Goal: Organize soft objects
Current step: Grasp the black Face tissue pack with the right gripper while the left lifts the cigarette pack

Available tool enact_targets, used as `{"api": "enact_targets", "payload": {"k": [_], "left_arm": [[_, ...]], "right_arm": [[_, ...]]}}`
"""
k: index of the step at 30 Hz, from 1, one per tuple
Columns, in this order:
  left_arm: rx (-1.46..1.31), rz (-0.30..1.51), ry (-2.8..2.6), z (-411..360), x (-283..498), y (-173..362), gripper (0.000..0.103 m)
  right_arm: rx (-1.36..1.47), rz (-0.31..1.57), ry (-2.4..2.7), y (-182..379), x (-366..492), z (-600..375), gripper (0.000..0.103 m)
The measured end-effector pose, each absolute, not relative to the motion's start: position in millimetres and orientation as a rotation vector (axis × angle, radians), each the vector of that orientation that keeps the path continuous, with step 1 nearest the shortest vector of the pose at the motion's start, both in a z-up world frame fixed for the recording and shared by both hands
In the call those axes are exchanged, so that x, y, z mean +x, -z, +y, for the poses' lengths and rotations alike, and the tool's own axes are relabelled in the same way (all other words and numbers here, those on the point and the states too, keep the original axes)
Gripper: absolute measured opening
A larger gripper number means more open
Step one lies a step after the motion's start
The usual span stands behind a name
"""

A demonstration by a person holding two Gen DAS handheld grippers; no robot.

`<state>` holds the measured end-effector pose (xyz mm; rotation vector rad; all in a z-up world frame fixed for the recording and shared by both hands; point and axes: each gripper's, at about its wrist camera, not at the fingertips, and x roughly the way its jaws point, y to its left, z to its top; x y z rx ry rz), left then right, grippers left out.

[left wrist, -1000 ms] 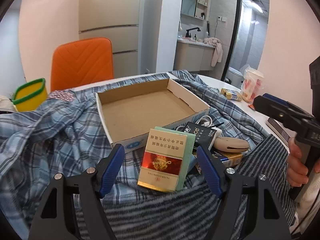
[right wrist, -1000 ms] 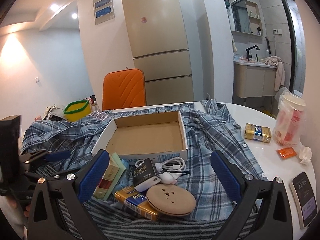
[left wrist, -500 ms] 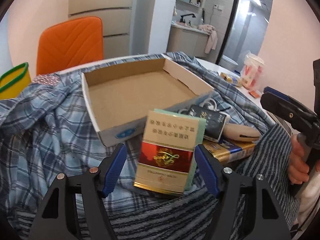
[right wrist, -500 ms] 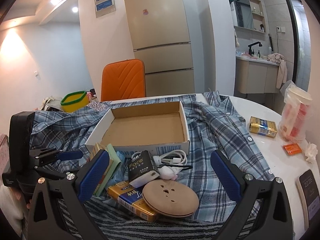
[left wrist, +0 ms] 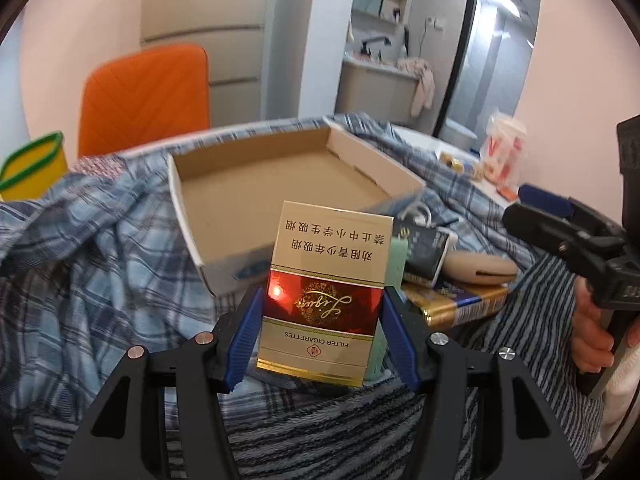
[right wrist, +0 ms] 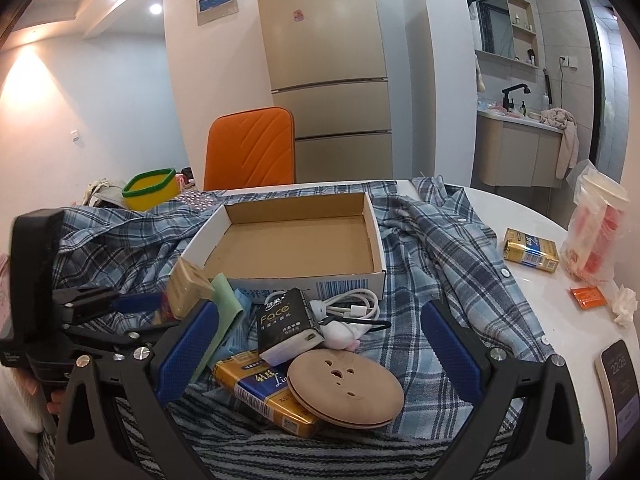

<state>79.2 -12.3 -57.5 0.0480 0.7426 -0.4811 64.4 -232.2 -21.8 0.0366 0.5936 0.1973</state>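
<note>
My left gripper (left wrist: 322, 336) is shut on a red and gold cigarette pack (left wrist: 326, 292), held upright just in front of the empty cardboard box (left wrist: 276, 196). The pack and the left gripper also show at the left of the right wrist view (right wrist: 184, 292). My right gripper (right wrist: 316, 354) is open and empty above a pile: a black tissue pack (right wrist: 286, 324), a yellow cigarette pack (right wrist: 264, 394), a round tan disc (right wrist: 344, 388), a white cable (right wrist: 354, 306). A blue plaid shirt (right wrist: 448, 248) and a striped grey cloth (right wrist: 248, 456) lie under everything.
A green packet (right wrist: 222, 304) lies by the box. On the white table at right stand a plastic-wrapped cup (right wrist: 596, 232), a yellow pack (right wrist: 530, 250), an orange sachet (right wrist: 588, 298), a phone (right wrist: 620, 388). An orange chair (right wrist: 250, 148) and a yellow tub (right wrist: 150, 190) stand behind.
My left gripper closed on the red and gold cigarette pack and lifted it off the green packet. My right gripper stayed open and hardly moved.
</note>
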Motion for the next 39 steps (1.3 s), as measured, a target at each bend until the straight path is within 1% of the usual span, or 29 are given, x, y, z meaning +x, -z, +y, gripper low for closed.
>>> {"api": "enact_targets", "payload": {"k": [6,12,14,15,16,17,19,24,27,28,29,32,39], "left_arm": [[0.011,0.616,0.402,4,67,42,0.058],[0.049,0.598,0.363,2,64,39,0.058],[0.058,0.583,0.359,1,61,38,0.058],[0.063,0.575,0.356,0,60,37,0.058],[0.07,0.567,0.354,-1,58,36,0.058],[0.076,0.558,0.352,-2,56,36,0.058],[0.091,0.542,0.349,-4,52,35,0.058],[0.126,0.522,0.347,-11,48,34,0.058],[0.133,0.52,0.348,-12,47,34,0.058],[0.133,0.52,0.348,-12,47,34,0.058],[0.133,0.52,0.348,-12,47,34,0.058],[0.133,0.519,0.347,-12,47,34,0.058],[0.131,0.493,0.337,-11,43,31,0.058]], "right_arm": [[-0.068,0.572,-0.206,7,59,-222,0.103],[-0.397,0.539,-0.249,2,70,-190,0.102],[-0.448,0.578,-0.293,9,76,-179,0.099],[-0.459,0.606,-0.311,14,81,-175,0.093],[-0.474,0.643,-0.329,20,87,-169,0.09],[-0.482,0.66,-0.334,25,92,-166,0.089],[-0.494,0.69,-0.327,35,102,-160,0.083],[-0.483,0.813,-0.325,61,123,-155,0.073],[-0.484,0.843,-0.321,71,126,-155,0.067],[-0.484,0.845,-0.319,71,126,-154,0.063],[-0.484,0.85,-0.32,72,127,-155,0.061],[-0.482,0.856,-0.324,75,127,-154,0.05],[-0.419,0.739,-0.344,57,103,-160,0.05]]}}
